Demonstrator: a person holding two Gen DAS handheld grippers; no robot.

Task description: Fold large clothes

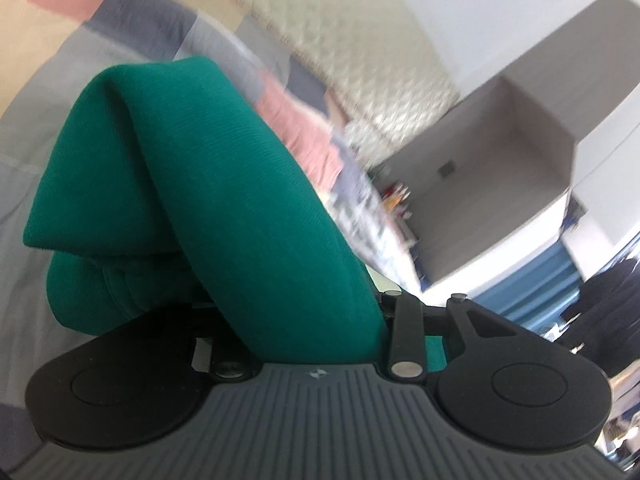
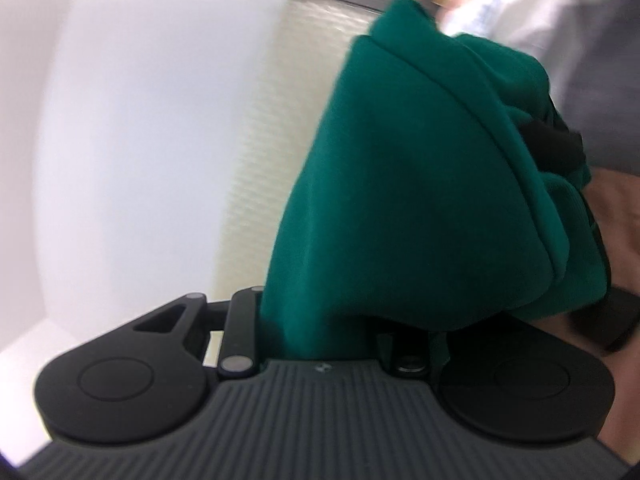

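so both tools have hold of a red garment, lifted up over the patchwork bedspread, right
Not quite: the garment is green, not red. The left wrist view shows the green fabric bunched up out of the left tool, above the patchwork bedspread. The right wrist view shows the same green cloth running out of the right tool. The rest of your statement holds.

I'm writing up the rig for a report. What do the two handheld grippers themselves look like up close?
Both look alike: the left gripper and the right gripper each have a grey ribbed plate in the middle, flanked by two round black discs with a raised circle. Black link bars carry silver pins, and a small round emblem sits on the plate's front edge. No cables show.
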